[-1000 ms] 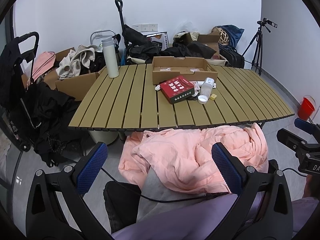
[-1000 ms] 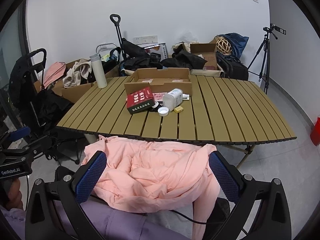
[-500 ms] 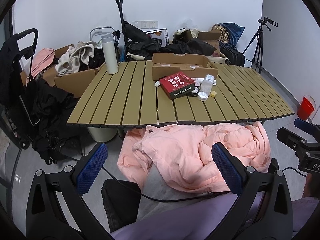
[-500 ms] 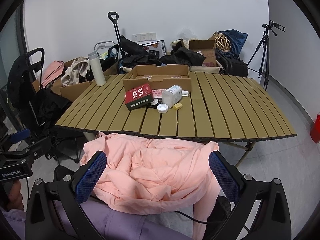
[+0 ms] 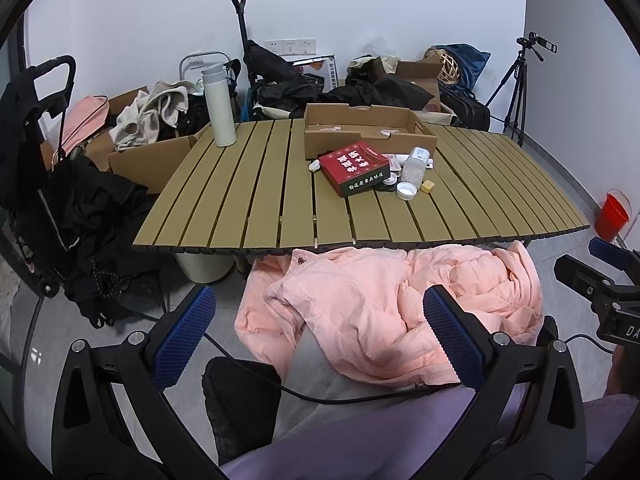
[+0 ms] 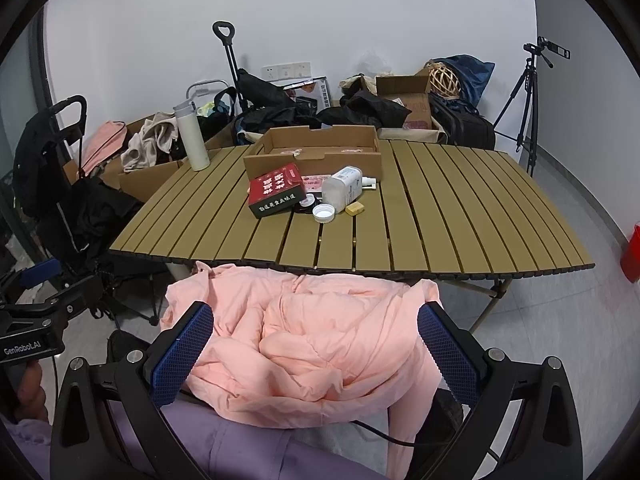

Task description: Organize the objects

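A slatted olive table carries an open cardboard box, a red carton, a clear bottle lying on its side, its white cap, a small yellow block and a white thermos. My left gripper and right gripper are both open and empty, held well short of the table over a pink jacket on my lap.
Black clothes and a stroller crowd the left side. Boxes and bags line the back wall. A tripod stands back right, a red bucket on the floor at right. A white bin sits under the table.
Both grippers have risen and tipped slightly, so the table sits lower and nearer in both views. Their jaws stay open. Nothing on the table has moved.
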Demonstrator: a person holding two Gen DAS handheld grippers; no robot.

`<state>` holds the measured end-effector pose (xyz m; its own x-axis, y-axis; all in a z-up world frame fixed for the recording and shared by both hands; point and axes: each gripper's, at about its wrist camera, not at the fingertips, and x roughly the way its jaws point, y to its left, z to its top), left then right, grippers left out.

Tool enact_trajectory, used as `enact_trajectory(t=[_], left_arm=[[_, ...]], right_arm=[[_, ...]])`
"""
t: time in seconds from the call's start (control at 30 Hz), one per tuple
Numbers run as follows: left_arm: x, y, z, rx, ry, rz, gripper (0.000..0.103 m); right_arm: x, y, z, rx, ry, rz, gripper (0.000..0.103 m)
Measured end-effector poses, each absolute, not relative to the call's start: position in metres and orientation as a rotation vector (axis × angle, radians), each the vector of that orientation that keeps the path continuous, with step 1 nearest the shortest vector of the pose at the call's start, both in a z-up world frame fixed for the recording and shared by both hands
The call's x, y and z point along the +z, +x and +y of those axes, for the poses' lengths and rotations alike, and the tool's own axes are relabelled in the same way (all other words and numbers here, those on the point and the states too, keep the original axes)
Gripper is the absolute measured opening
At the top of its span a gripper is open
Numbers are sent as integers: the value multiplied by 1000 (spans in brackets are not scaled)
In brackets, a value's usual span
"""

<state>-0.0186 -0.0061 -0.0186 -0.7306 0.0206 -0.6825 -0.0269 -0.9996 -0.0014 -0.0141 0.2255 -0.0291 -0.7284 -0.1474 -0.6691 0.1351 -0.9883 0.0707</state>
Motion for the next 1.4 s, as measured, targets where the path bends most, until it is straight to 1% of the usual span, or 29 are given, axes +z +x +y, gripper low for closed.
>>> enact_trajectory(t=[1.2, 1.3, 1.37, 1.4], left_arm=[[-25, -19, -6, 2888, -1158, 16, 103], [-24, -28, -9, 2871, -1164, -1, 103], [-20, -44, -13, 2907, -1105, -5, 103], [-19, -53, -15, 2951, -1064, 6, 103]], right_arm=[[-30, -16, 226, -2787, 1089, -15, 103], [-24, -16, 231, -2815, 1007, -14, 103], [-15, -16, 237, -2890, 801, 2, 103], [-15, -21, 237, -2905, 714, 47, 103]])
